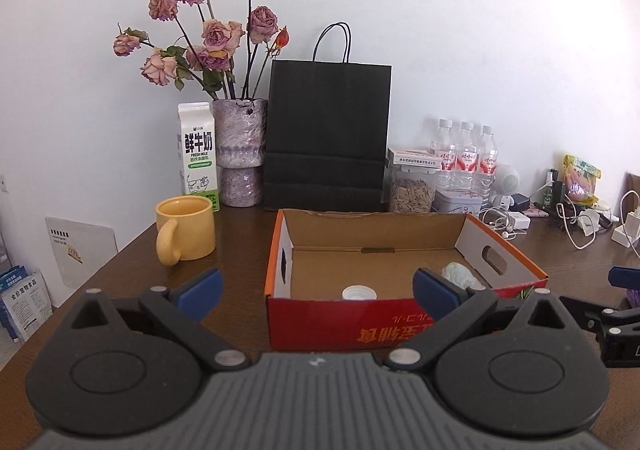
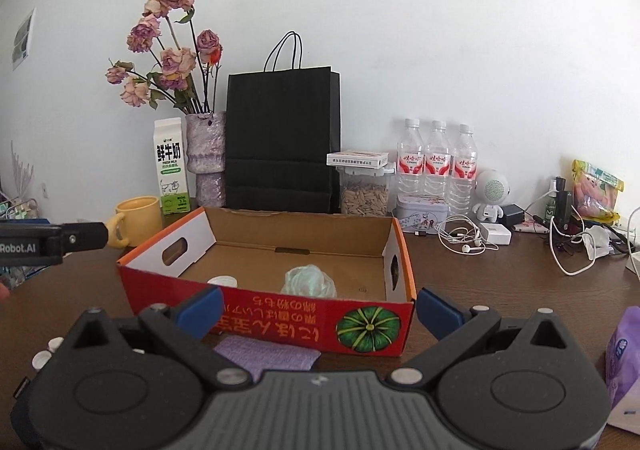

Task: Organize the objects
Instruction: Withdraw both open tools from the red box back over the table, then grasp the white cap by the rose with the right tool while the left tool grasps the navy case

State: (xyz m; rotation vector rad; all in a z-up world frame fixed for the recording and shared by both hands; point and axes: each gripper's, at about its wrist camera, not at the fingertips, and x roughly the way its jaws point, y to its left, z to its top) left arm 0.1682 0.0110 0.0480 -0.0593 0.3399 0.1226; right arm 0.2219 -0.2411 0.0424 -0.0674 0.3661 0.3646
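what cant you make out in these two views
- White lidded item in the box: left wrist view, body hidden behind the front wall.
- Purple pack: right wrist view, cut off by the right edge.
- Purple cloth: right wrist view, partly covered by the right claw.

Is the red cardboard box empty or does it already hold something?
Not empty. The red cardboard box is open-topped and holds a white cap and a crumpled pale green bag on its floor.

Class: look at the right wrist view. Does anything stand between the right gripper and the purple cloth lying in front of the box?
Nothing visible does. The purple cloth lies on the table just ahead of the open right gripper, on the near side of the red box.
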